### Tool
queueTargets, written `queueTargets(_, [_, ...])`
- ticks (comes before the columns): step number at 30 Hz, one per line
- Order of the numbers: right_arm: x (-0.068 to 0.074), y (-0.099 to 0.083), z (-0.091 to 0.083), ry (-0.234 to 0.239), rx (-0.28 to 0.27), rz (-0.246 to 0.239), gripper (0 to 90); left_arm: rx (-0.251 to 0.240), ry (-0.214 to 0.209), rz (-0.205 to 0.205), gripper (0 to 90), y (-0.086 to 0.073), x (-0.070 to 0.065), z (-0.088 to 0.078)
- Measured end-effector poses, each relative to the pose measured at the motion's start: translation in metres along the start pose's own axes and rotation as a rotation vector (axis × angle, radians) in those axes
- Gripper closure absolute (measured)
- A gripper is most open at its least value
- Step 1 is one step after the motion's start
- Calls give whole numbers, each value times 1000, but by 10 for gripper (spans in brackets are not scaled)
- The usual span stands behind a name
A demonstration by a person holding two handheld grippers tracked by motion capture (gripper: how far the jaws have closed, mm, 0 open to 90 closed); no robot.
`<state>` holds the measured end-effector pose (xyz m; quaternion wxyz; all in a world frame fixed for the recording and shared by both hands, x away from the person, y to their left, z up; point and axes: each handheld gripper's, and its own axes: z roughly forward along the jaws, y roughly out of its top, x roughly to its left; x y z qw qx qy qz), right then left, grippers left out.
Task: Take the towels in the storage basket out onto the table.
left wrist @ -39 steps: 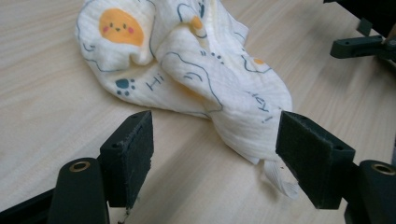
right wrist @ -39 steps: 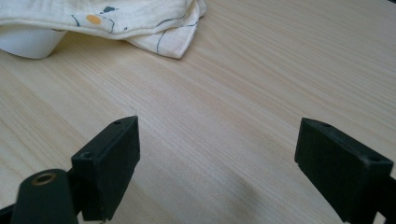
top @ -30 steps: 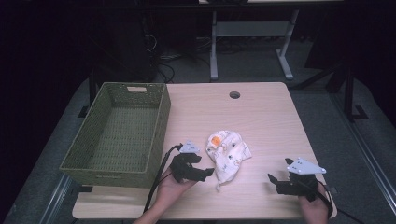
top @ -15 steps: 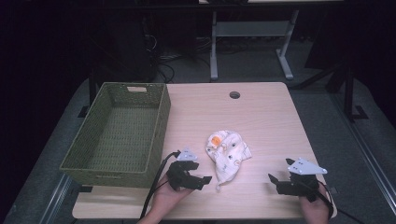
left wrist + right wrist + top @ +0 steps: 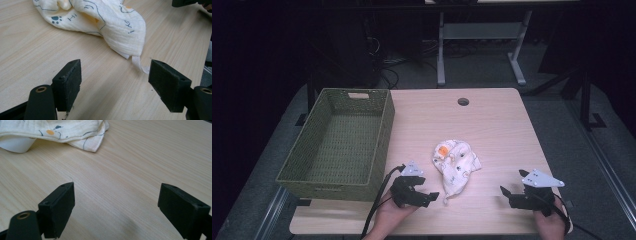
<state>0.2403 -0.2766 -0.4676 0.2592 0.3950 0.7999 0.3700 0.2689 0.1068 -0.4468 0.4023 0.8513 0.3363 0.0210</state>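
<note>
High view: the table is evenly lit from above; the room beyond it is near black. Shadows on the table are soft and short. No glare. Gripper views: bright, slightly soft; a faint shadow lies on the table near the blurred jaws.

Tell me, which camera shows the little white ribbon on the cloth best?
The left gripper view: the ribbon hangs from the cloth's corner, close up. In the high view it is a tiny tail. The right gripper view shows another cloth edge.
</note>
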Motion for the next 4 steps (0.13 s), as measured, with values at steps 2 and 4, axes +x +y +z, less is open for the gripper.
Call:
queueTargets(2, [-1,-1,1,4,-2,-1,137,-1,3,5,261,1,0,0])
queueTargets(4, [-2,-1,1,6,-1,-1,137,-2,5,13,261,1,0,0])
